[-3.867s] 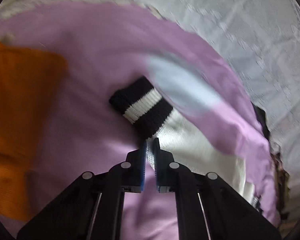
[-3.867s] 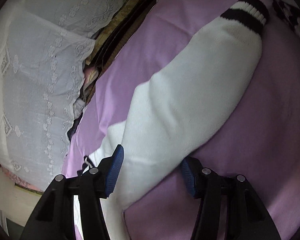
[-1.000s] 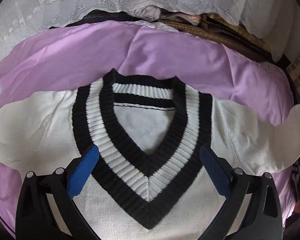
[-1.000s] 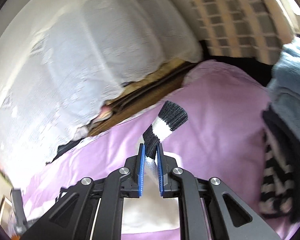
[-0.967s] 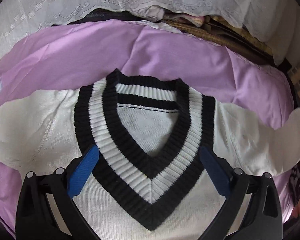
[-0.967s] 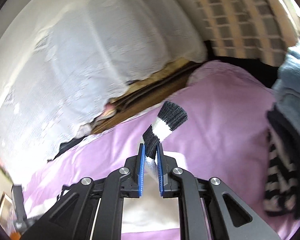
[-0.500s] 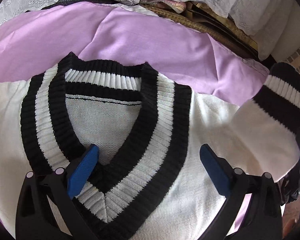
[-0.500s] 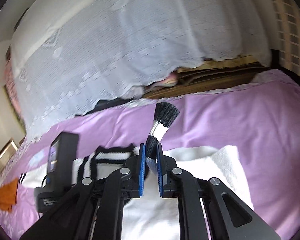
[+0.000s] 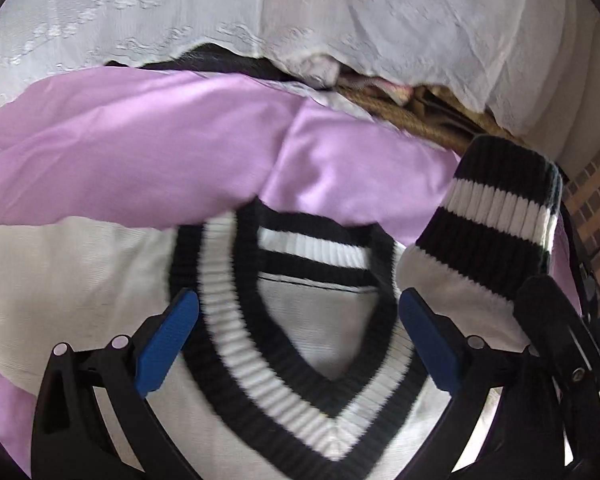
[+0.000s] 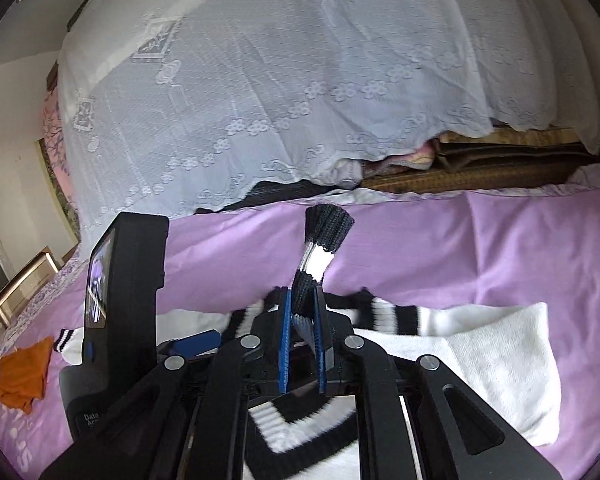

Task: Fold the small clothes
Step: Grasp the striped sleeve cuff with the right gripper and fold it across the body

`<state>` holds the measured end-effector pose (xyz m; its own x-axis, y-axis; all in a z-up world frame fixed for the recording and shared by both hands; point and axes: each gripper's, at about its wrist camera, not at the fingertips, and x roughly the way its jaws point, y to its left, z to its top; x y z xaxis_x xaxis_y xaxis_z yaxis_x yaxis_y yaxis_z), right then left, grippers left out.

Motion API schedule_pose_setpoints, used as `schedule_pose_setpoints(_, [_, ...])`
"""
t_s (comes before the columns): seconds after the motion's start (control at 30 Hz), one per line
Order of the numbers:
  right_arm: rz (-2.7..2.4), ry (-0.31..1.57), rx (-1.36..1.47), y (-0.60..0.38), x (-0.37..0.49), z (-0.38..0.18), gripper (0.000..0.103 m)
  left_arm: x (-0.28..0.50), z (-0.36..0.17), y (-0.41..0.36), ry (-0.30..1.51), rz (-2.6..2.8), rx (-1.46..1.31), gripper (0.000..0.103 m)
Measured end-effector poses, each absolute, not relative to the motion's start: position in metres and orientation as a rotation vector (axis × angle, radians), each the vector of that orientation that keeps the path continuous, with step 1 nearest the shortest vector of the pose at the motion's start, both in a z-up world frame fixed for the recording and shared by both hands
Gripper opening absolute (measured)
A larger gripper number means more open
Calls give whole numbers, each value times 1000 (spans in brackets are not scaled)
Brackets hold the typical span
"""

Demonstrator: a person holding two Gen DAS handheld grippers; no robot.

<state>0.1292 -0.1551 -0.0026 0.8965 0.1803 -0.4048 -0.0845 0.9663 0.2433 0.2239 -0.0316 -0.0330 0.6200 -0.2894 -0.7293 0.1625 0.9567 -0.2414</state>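
A white knit sweater [image 9: 72, 280] with a black-and-white V-neck collar [image 9: 236, 332] lies face up on the purple sheet [image 9: 160, 140]. My left gripper [image 9: 298, 320] hovers open over the collar, one blue pad on each side of the V and nothing between them. At the right, my right gripper [image 10: 302, 300] is shut on the striped sleeve cuff [image 10: 324, 236]. The raised cuff [image 9: 496, 224] stands above the sweater's right shoulder, close to the left gripper's right finger. The sleeve [image 10: 480, 352] lies doubled on the sheet behind it.
A white lace cover [image 10: 260, 100] hangs over stacked bedding at the far edge of the sheet. An orange cloth [image 10: 20, 376] lies at the far left, near the sweater's other cuff [image 10: 64, 340]. The left tool's black housing [image 10: 128, 300] stands close to my right gripper's left side.
The right gripper has swung the held cuff in from the right, over the sweater's shoulder and toward the collar. The left gripper has shifted a little over the collar and stayed open.
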Motion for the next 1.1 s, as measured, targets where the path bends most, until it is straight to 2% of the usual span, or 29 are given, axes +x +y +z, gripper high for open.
schedule_pose_setpoints(0.37, [262,526,142,-100,169,-28,13,236,-65,26,927,-120,-201,98])
schedule_pose_setpoints(0.43, [290,534,172,-104,170,-30,19,232,-65,27,918,-108,-192,98])
schedule_pose_setpoints(0.47, [313,543,196,-107,169,-31,29,231,-66,30,915,-103,-199,98])
schedule_pose_setpoints(0.5, [343,546,218,-110,168,-30,35,230,-66,34,914,-98,-208,98])
schedule_pose_setpoints(0.77, [250,421,203,-153,129,-9,34,213,-65,70,897,-109,-317,98])
schedule_pose_setpoints(1.0, [7,483,280,-238,121,-38,34,199,-56,102,874,-145,-454,98])
schedule_pose_setpoints(1.1, [-40,505,364,-270,117,-49,33,198,-57,95,898,-165,-429,98])
